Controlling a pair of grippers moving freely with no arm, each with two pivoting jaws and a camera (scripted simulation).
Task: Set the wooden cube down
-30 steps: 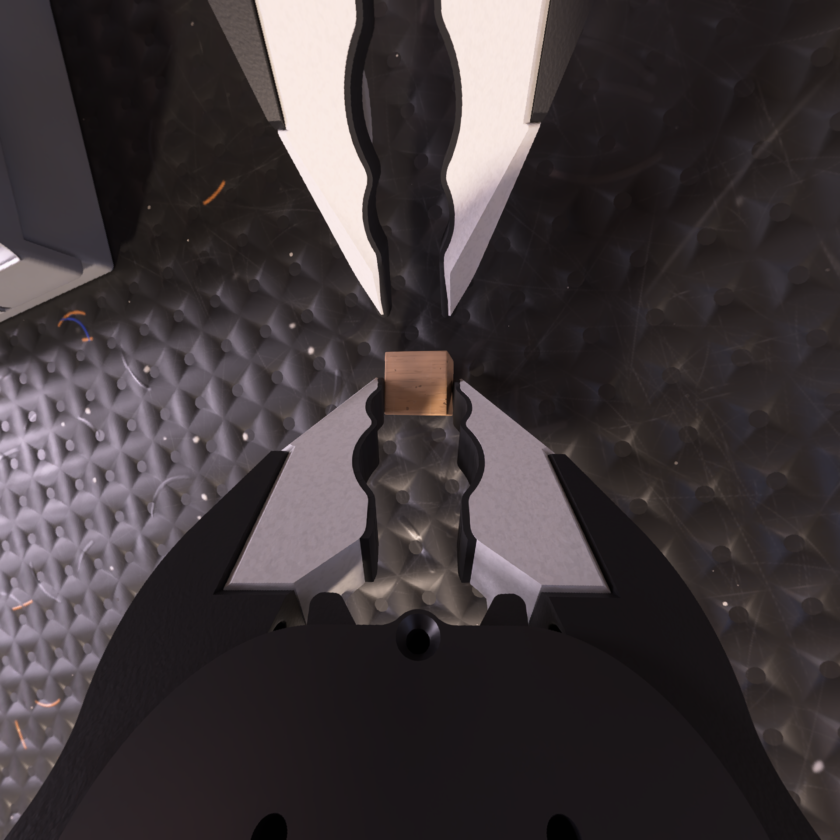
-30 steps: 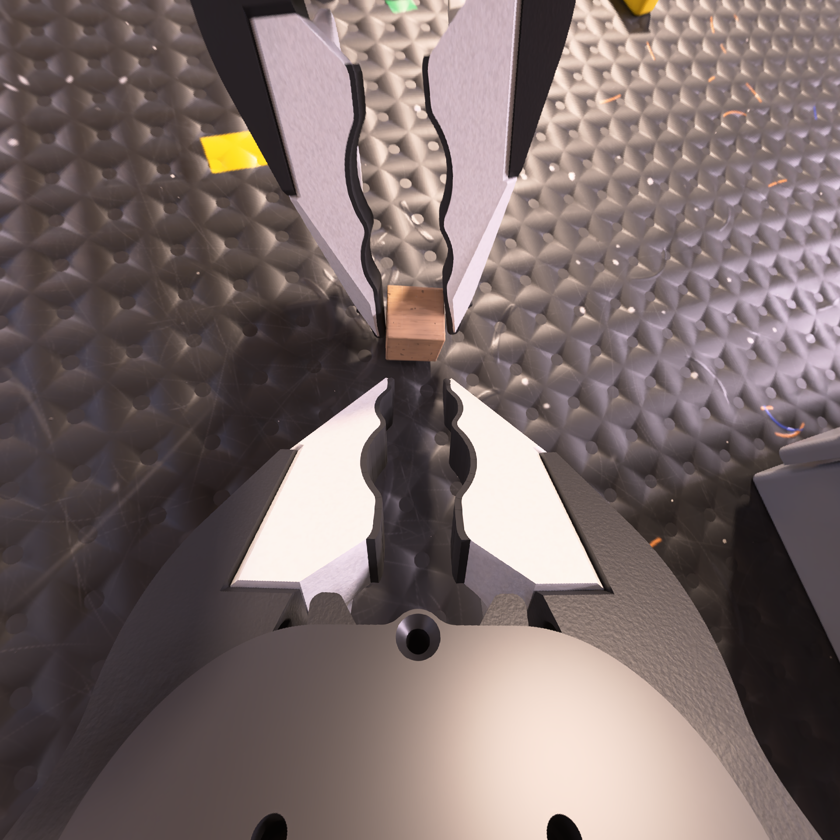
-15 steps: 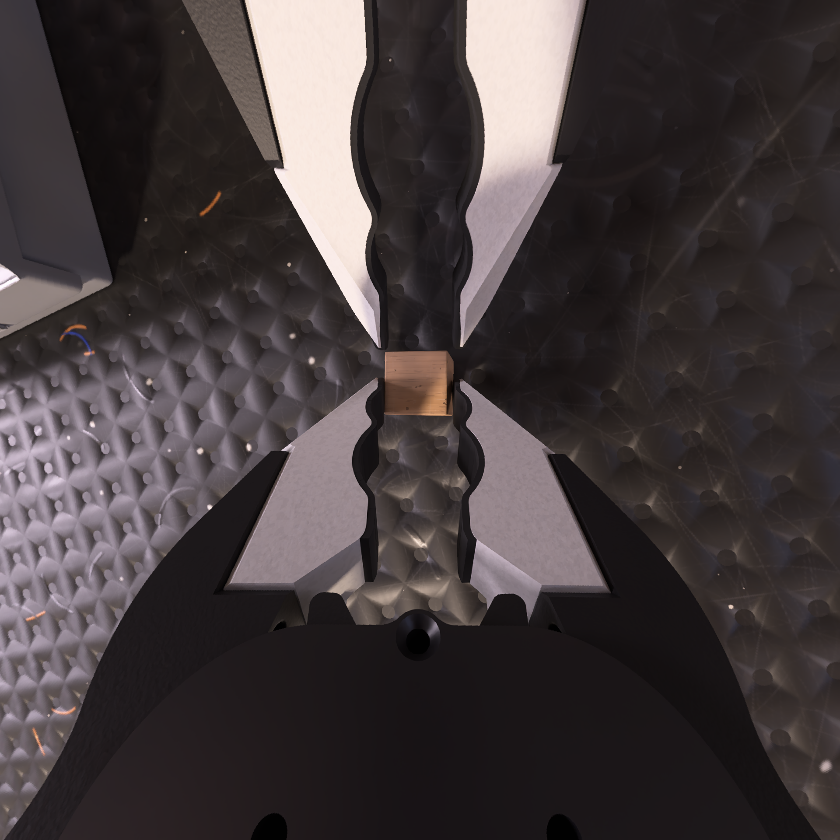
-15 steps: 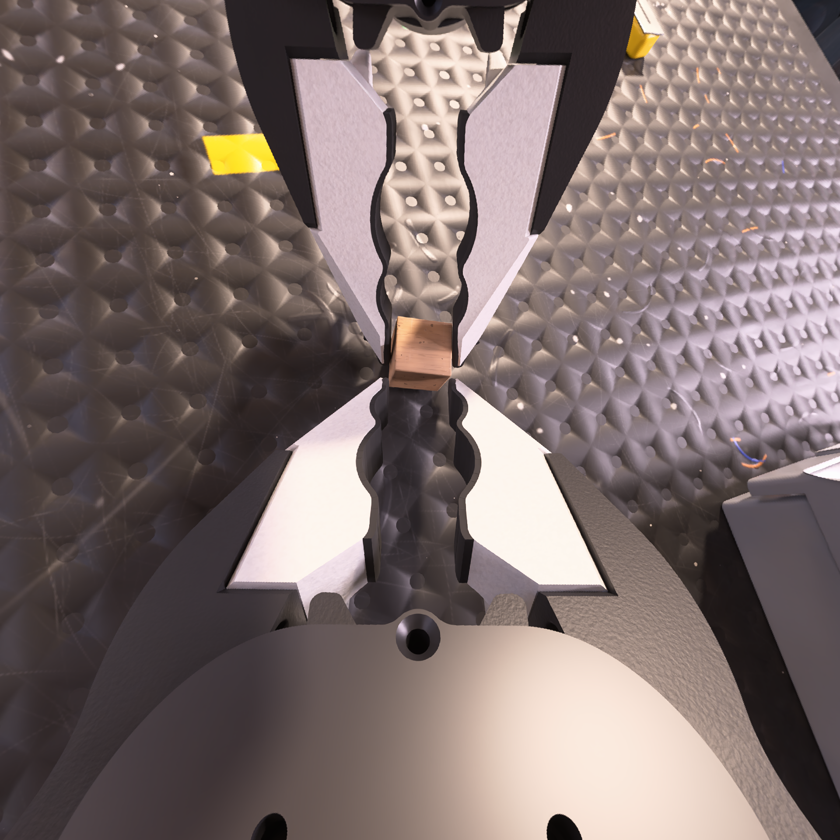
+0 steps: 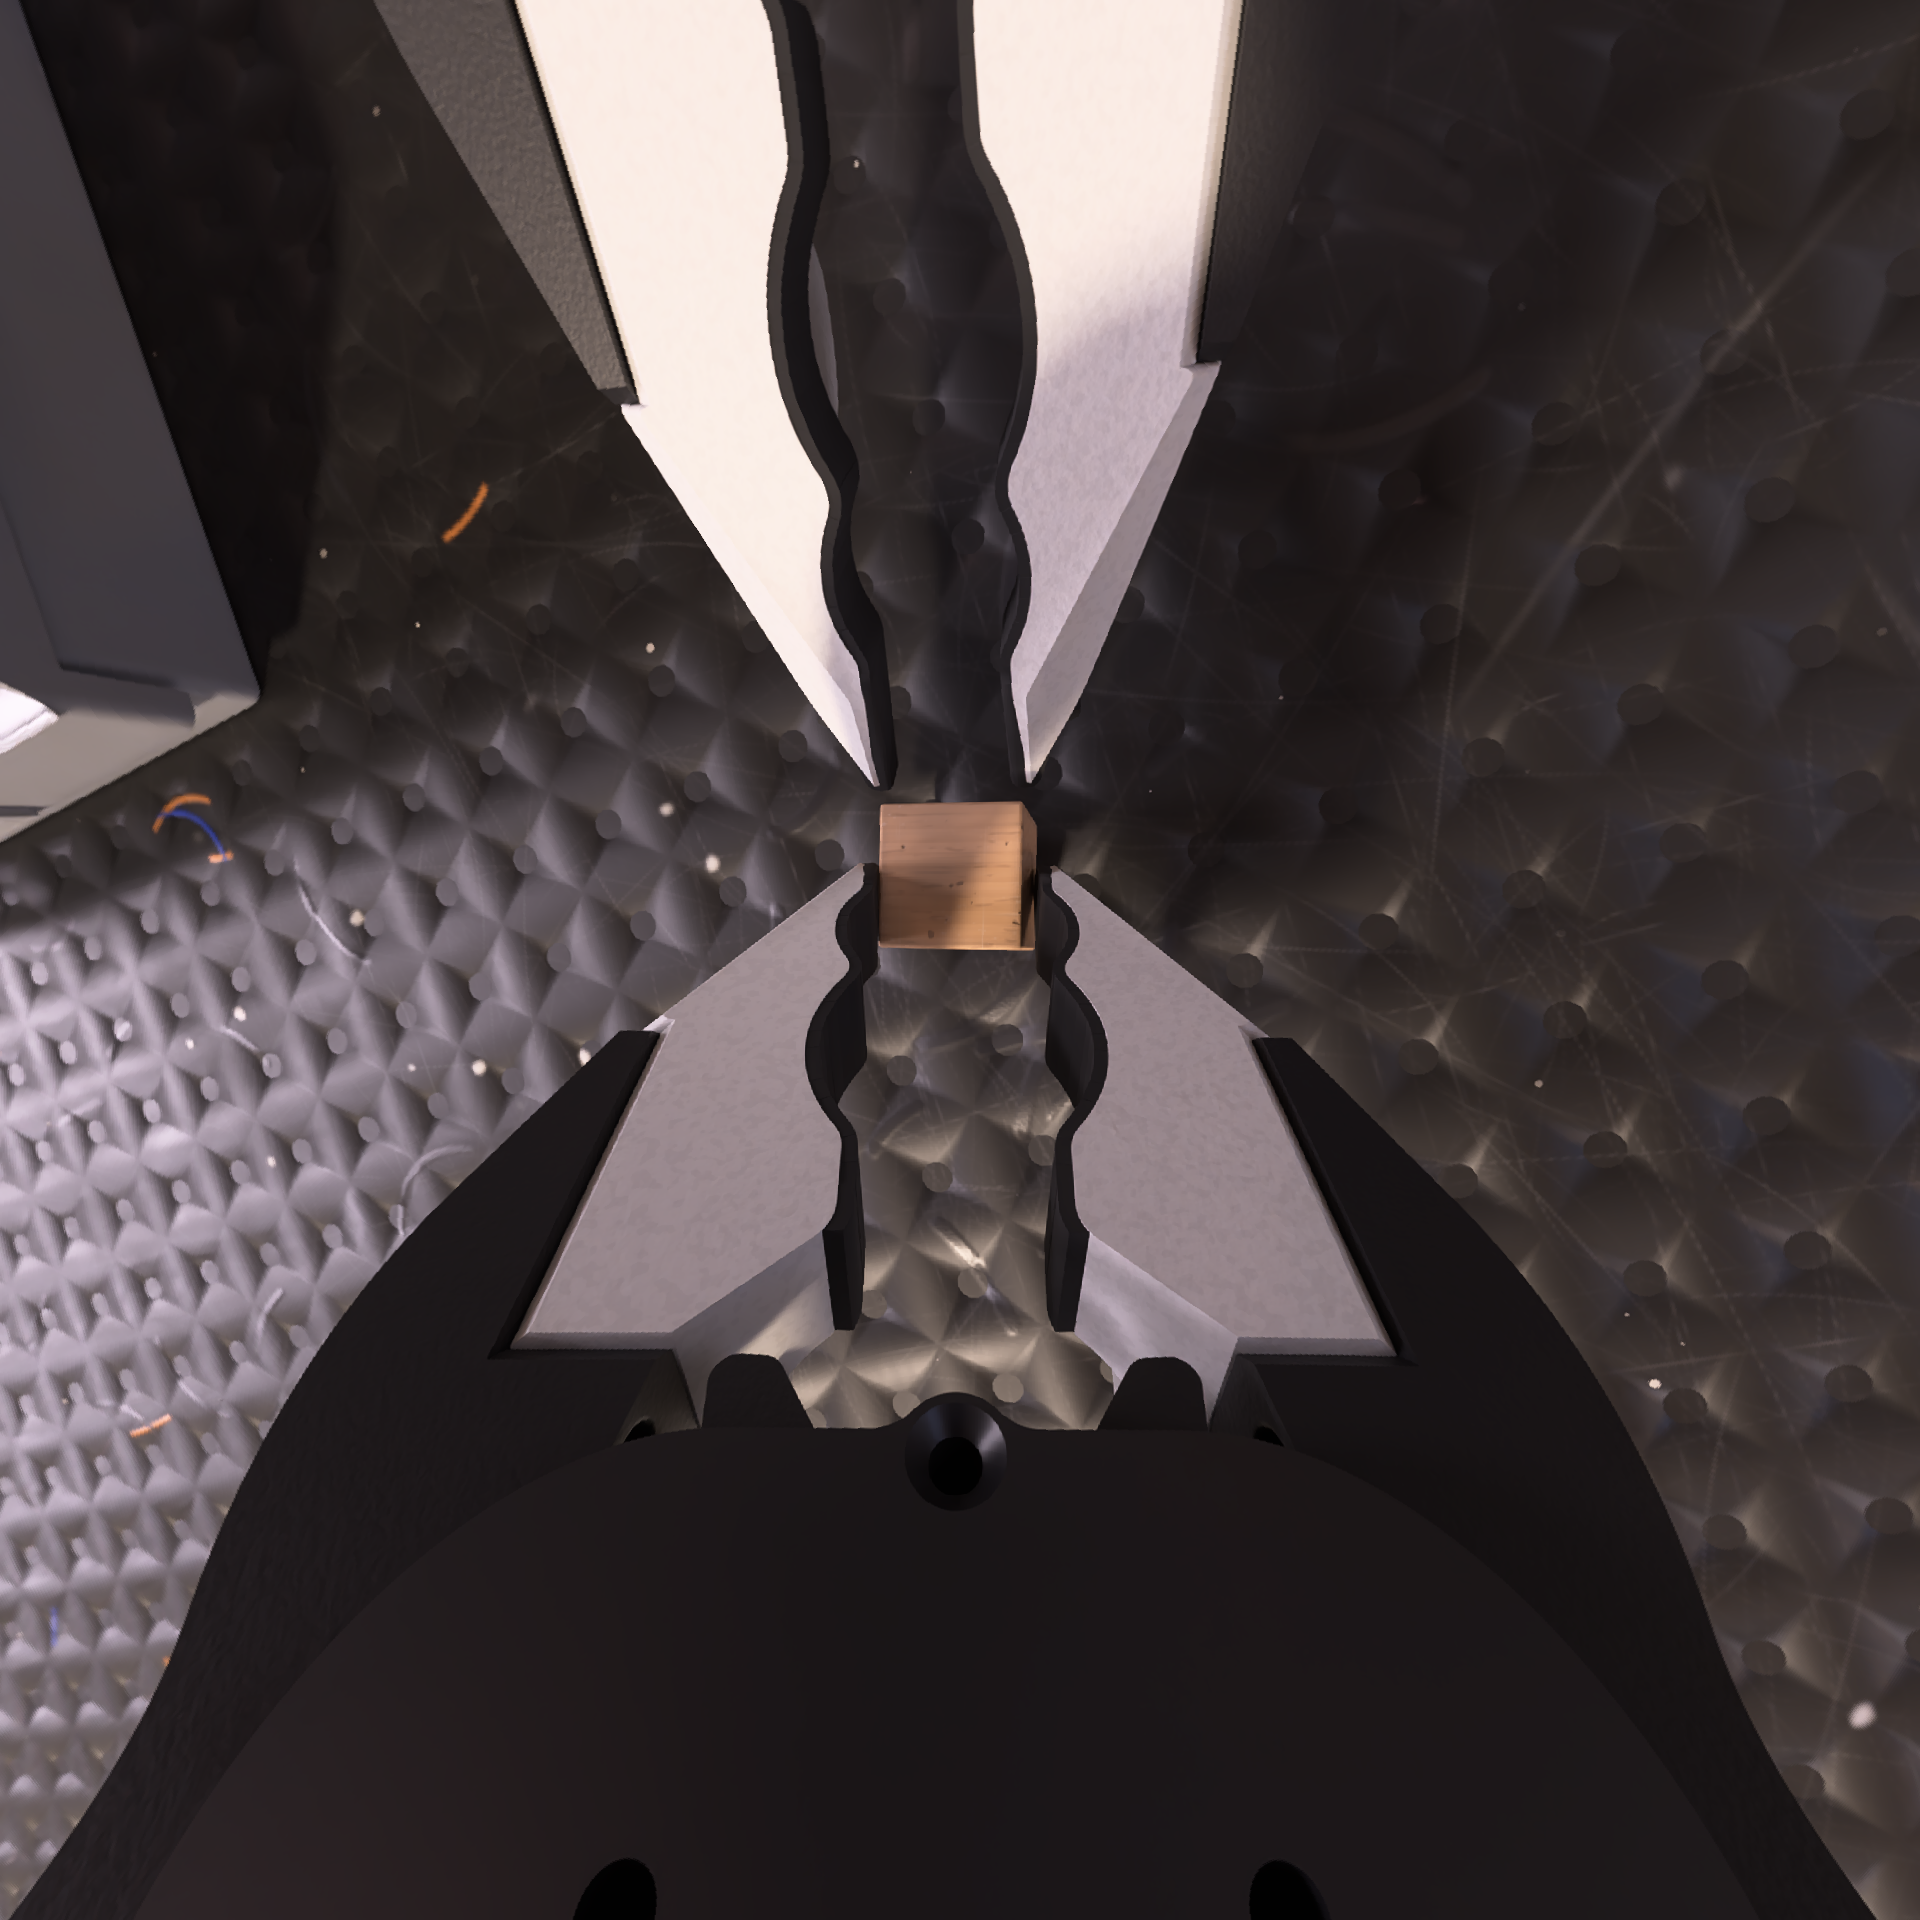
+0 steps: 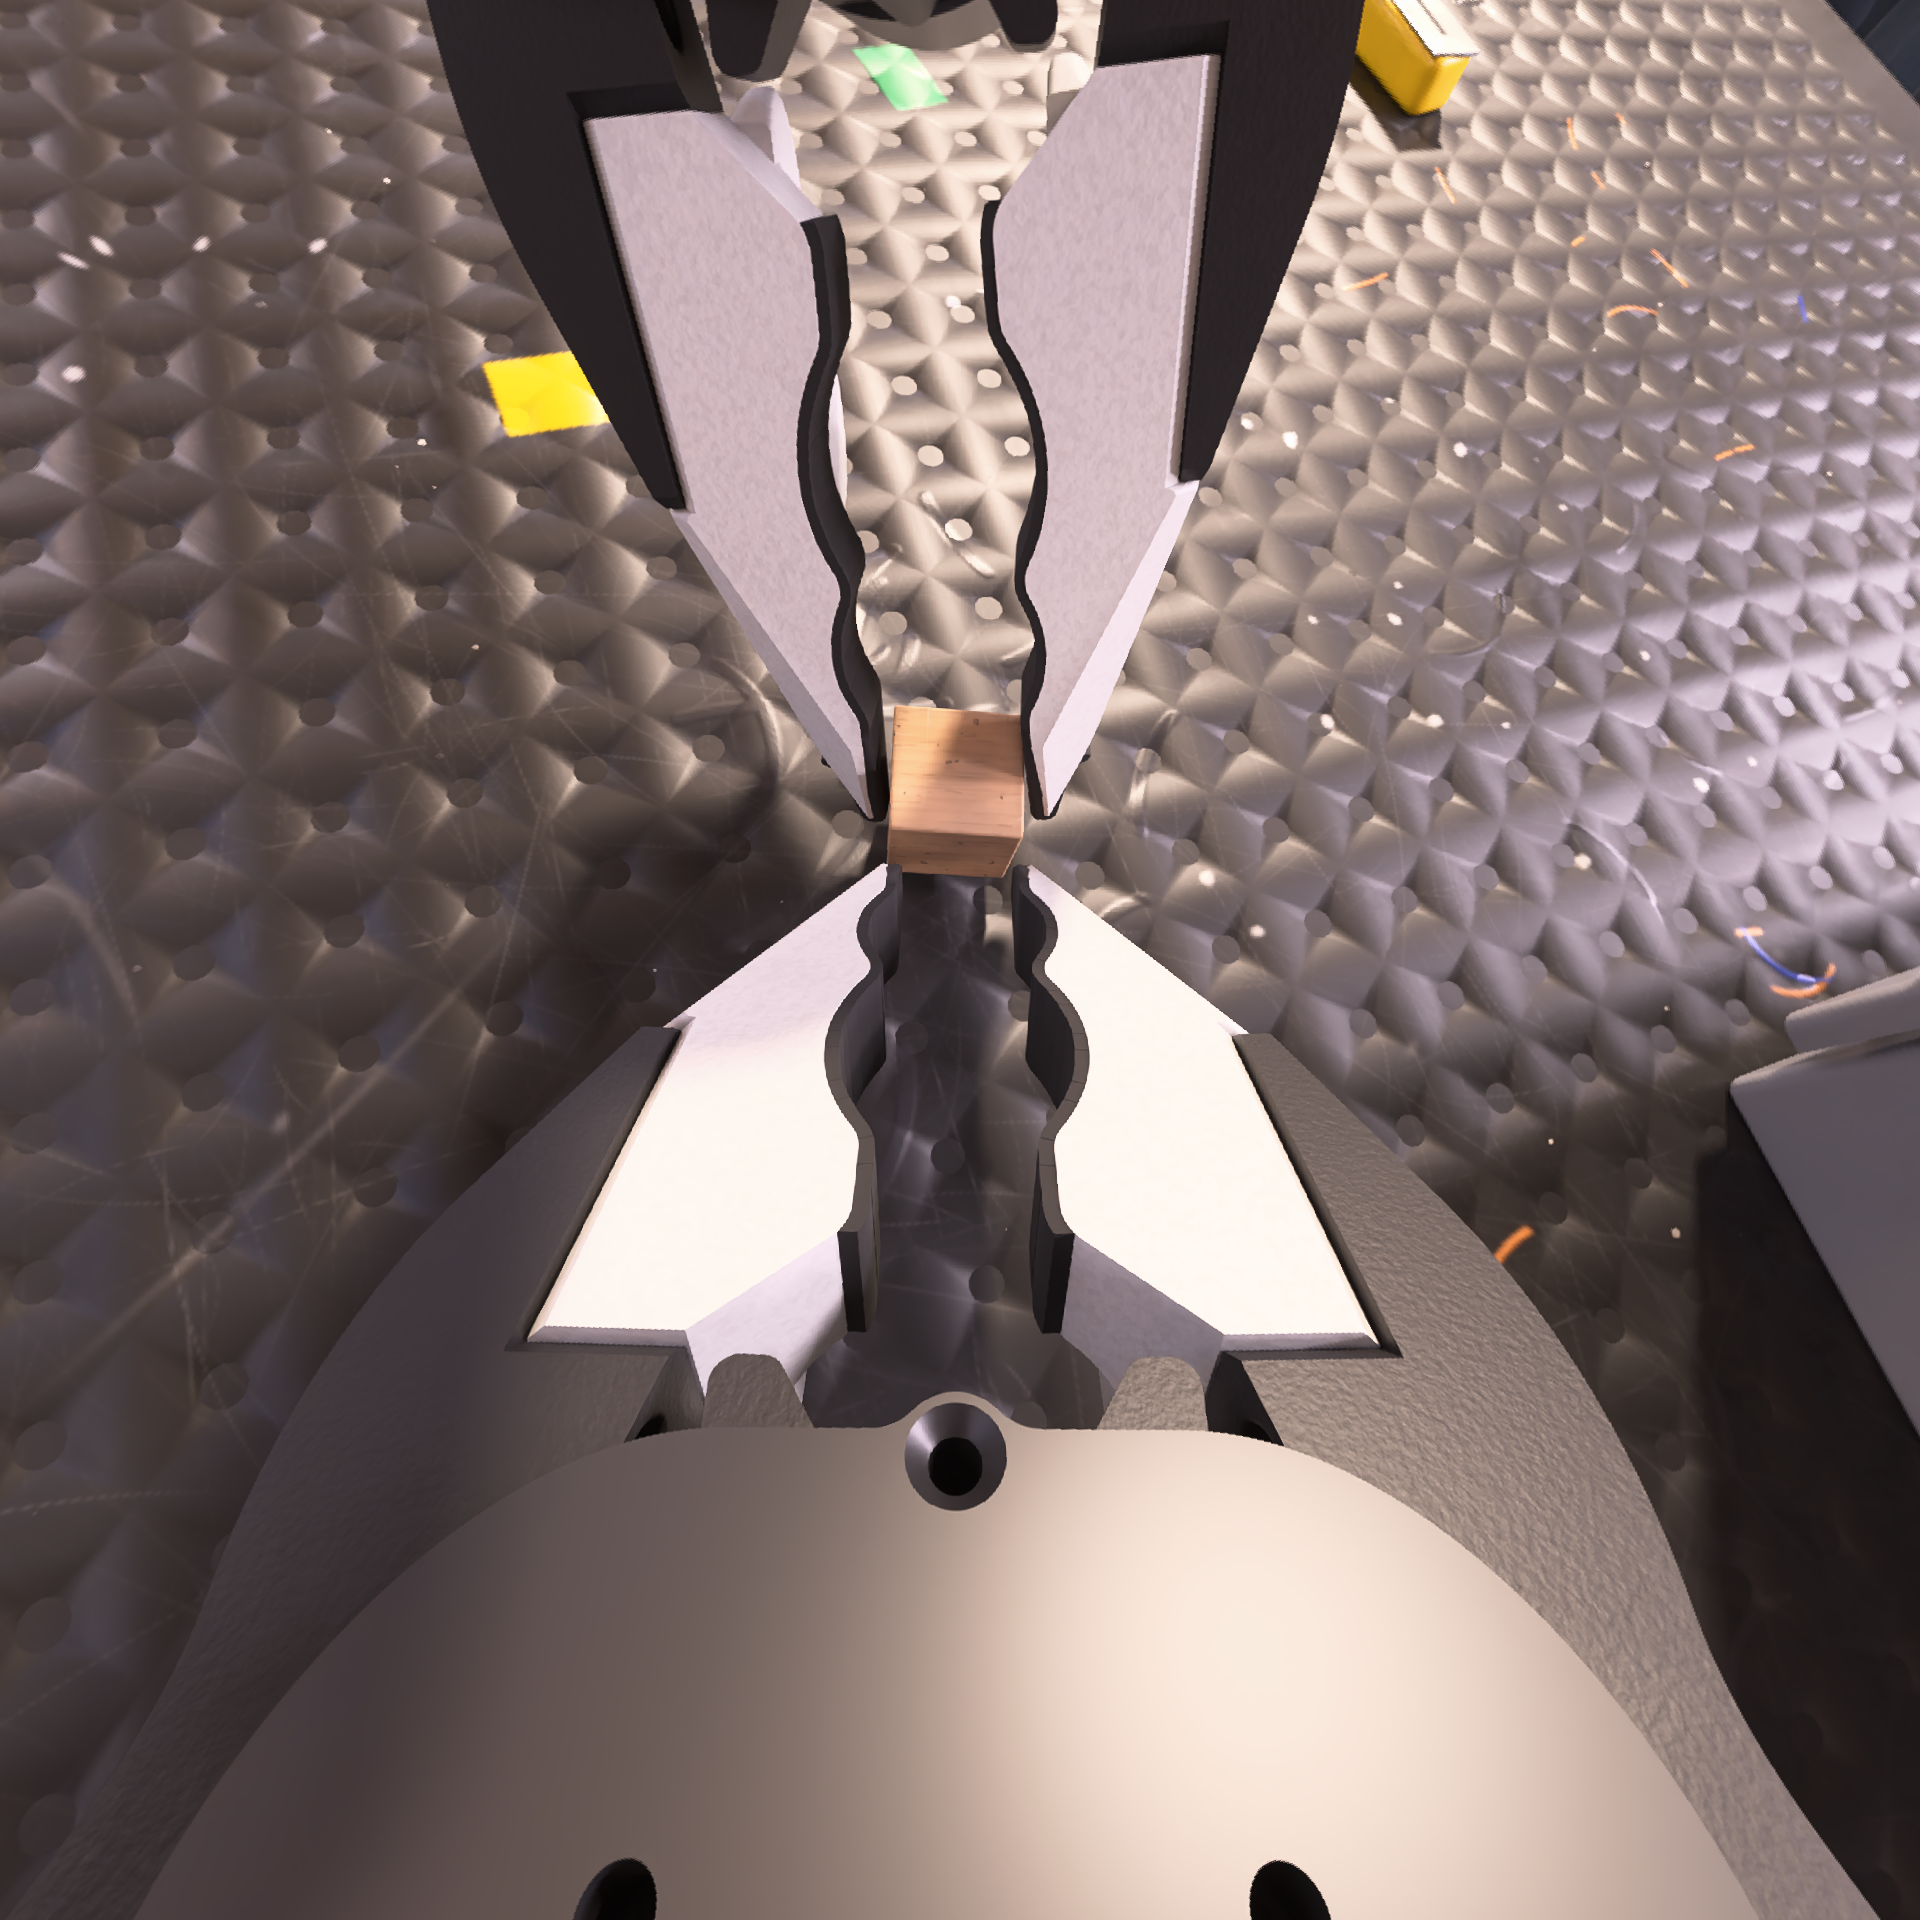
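Note:
The small wooden cube (image 5: 956,878) sits between the fingertips of my left gripper (image 5: 958,883), which has a black body and is shut on it, just above the dark studded mat. In the right wrist view the cube (image 6: 954,795) shows clamped by the left gripper's fingers (image 6: 1070,665) coming from the top. My right gripper (image 6: 951,883), with a light body, is open and empty. It faces the left gripper tip to tip, and its tips stop just short of the cube's near face. It also shows in the left wrist view (image 5: 951,774).
A grey box (image 5: 94,520) stands at the left of the left wrist view and at the right edge of the right wrist view (image 6: 1849,1143). A yellow patch (image 6: 545,393), a green patch (image 6: 899,78) and a yellow block (image 6: 1408,52) lie on the mat farther off.
My right gripper has moved closer to the cube, until its tips nearly meet the left gripper's. The left gripper has kept its hold on the cube and has barely moved.

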